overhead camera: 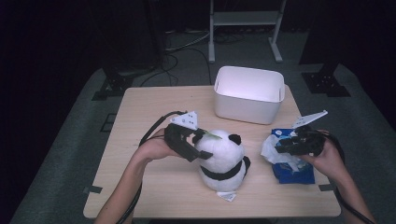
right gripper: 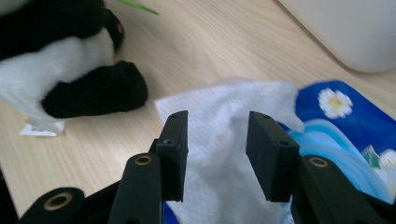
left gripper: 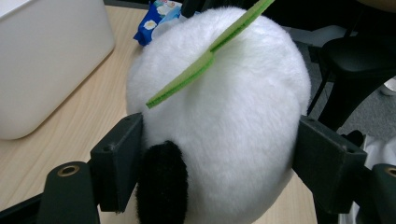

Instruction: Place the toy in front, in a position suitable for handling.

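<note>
A black-and-white panda plush [overhead camera: 225,163] sits upright at the table's middle front, with a green felt leaf [left gripper: 205,60] at its head. My left gripper [overhead camera: 201,148] comes in from the left. Its jaws press on both sides of the panda's white head [left gripper: 224,107], so it is shut on it. At the right lies a blue wipes pack [overhead camera: 295,170] with a white wipe [right gripper: 224,116] pulled partly out. My right gripper [right gripper: 217,149] hovers low over that wipe, jaws apart, with the wipe showing between and beneath them.
A white plastic bin [overhead camera: 250,93] stands at the back right of the wooden table [overhead camera: 154,107]. A white tag [overhead camera: 227,197] lies at the panda's base. A white metal stand [overhead camera: 245,18] and cables are on the floor behind the table.
</note>
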